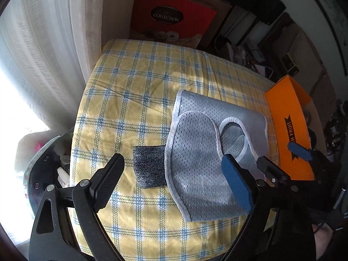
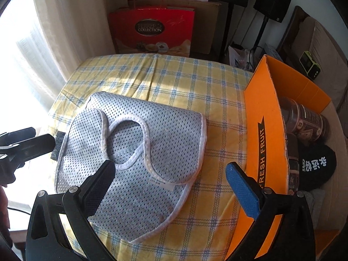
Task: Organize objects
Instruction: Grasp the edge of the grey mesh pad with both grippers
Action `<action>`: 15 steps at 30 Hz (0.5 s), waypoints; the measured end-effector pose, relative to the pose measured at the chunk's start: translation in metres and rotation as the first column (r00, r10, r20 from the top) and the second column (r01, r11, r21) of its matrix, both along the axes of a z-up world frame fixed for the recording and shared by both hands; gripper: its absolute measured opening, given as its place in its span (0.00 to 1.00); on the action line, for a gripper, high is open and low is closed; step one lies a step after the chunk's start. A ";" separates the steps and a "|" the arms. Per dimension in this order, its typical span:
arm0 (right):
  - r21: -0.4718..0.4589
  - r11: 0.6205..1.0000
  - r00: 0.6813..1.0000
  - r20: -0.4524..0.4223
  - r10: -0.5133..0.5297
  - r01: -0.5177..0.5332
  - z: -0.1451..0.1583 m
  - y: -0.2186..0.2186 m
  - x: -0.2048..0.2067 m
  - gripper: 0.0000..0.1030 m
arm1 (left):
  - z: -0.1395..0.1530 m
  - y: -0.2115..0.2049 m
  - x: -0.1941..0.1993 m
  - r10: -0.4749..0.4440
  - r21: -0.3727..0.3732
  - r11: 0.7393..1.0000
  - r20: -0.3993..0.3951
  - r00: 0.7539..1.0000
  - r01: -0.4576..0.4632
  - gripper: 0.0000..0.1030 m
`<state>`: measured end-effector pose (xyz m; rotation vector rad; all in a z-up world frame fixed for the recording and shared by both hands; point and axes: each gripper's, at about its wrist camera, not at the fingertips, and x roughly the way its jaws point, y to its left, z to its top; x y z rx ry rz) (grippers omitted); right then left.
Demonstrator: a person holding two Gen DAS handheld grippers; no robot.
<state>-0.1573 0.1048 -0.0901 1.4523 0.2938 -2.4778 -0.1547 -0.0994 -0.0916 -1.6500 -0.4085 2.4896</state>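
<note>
A grey mesh slipper-like piece (image 1: 202, 152) lies on the yellow checked table (image 1: 134, 91); it also shows in the right wrist view (image 2: 139, 143). A dark grey knitted band (image 1: 150, 166) lies partly under its left edge, and a corner of it shows in the right wrist view (image 2: 57, 145). My left gripper (image 1: 171, 174) is open above the band and the mesh piece, holding nothing. My right gripper (image 2: 169, 180) is open above the mesh piece's near part, empty. The right gripper's tips show in the left wrist view (image 1: 280, 161).
An orange "FRESH FRUIT" cardboard box (image 2: 263, 134) stands at the table's right edge, with a brown can (image 2: 304, 117) and a black cap (image 2: 315, 165) inside. A red Collection gift box (image 2: 152, 32) stands behind the table. White curtains (image 1: 43, 65) hang at the left.
</note>
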 end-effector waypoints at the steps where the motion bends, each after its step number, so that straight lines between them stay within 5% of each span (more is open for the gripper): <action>1: 0.000 1.000 1.000 -0.008 0.008 -0.008 0.000 -0.002 0.001 0.99 | -0.002 0.002 -0.001 -0.005 0.002 1.000 0.006 1.000 0.005 0.73; 7: -0.072 0.997 0.999 0.033 0.016 -0.014 -0.008 -0.004 0.000 0.89 | -0.011 0.007 -0.009 -0.020 0.021 1.000 0.018 1.000 0.020 0.70; 15: -0.154 0.984 0.990 0.125 -0.067 0.086 -0.034 0.016 -0.013 0.89 | -0.026 0.019 -0.017 -0.069 0.029 0.997 0.057 0.996 0.067 0.61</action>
